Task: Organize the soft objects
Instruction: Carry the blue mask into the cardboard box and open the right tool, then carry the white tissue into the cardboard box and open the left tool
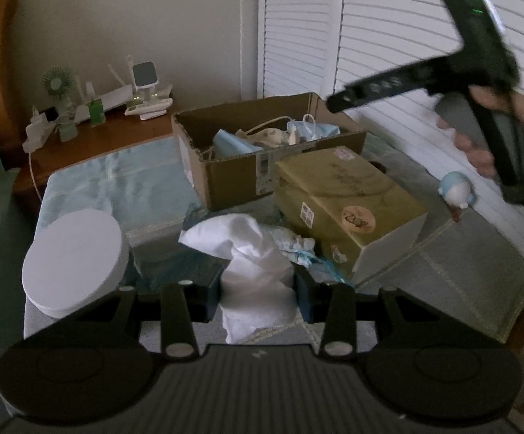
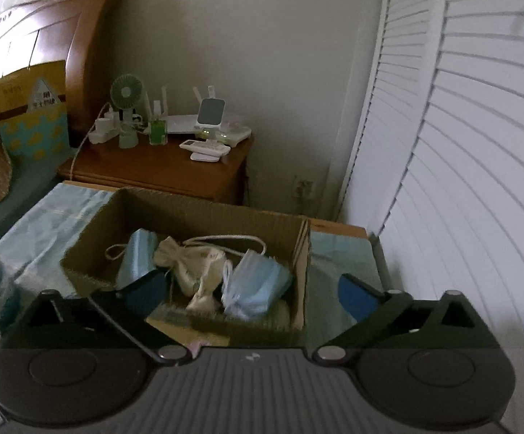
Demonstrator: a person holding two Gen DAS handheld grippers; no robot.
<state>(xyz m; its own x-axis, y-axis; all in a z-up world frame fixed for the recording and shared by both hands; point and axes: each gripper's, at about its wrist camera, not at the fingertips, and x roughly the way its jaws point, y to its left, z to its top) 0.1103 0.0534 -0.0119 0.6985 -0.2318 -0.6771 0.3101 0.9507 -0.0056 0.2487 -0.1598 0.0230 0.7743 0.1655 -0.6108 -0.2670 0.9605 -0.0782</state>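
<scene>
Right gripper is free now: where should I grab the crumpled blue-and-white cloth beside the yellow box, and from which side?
Take the crumpled cloth by its raised, bunched top fold, coming from above and slightly from the near side. The yellow box blocks its right flank, and the white cloth clamped in the left gripper crowds its left.

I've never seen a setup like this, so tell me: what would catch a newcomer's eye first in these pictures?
Probably the white cloth bunched between the left gripper pads, low in its own view. Behind it sits an open cardboard box holding blue face masks and a cream drawstring pouch, with the right gripper hanging wide open over it.
</scene>
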